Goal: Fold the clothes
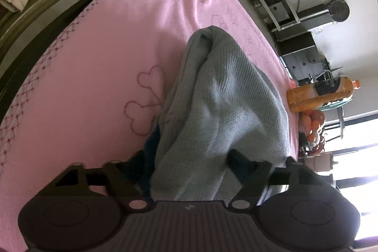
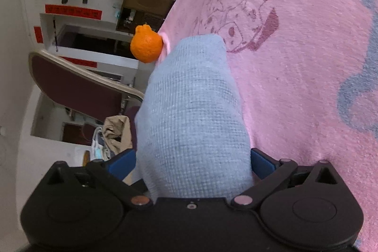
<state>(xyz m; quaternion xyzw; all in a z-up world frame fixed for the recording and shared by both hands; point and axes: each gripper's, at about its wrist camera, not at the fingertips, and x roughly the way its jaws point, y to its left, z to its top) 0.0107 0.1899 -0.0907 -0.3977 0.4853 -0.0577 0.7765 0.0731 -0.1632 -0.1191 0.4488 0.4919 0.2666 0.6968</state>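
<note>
Both grippers, left point(image 1: 186, 164) & right point(image 2: 192, 162), clamp soft, light, limp grey-blue knit cloth point(image 1: 219, 96) w/ bunched edge over pink blanket point(image 1: 106, 44); best gripped at hems/corners.

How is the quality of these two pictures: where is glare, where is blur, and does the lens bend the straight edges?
Left wrist view: the window at the right is overexposed to white; the grey-blue knit garment is fairly sharp; the pink blanket's edge curves from fisheye distortion. Right wrist view: light is even and without glare; the garment looks slightly soft; the orange is clear; the room behind bends strongly.
</note>
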